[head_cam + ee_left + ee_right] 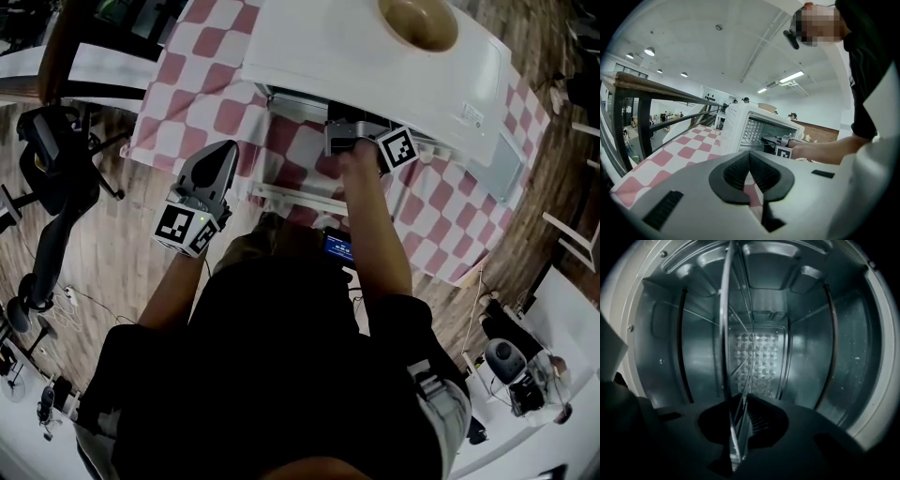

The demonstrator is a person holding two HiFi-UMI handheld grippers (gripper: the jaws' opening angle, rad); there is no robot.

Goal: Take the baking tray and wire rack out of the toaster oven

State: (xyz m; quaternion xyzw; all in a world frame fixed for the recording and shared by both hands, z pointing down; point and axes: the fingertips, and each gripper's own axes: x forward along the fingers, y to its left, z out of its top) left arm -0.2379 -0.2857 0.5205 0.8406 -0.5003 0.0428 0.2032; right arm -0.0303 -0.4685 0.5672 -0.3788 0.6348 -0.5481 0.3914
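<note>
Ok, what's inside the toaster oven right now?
The wire rack, seen edge-on, held in the fingers of the right gripper. Heating rods run along two walls, and the embossed back wall shows behind. A baking tray cannot be told apart from the rack here.

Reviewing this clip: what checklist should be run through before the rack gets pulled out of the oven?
1. Door open: ok, folded down.
2. Right hand-held gripper on rack: ok, jaws shut on its front edge.
3. Rack level in its guides: cannot tell.
4. Left hand-held gripper clear of the door: ok, shut, empty, off to the side.
5. Tray located: cannot tell, nothing made out apart from the rack.
6. Bowl steady on top of the oven: cannot tell.
</note>
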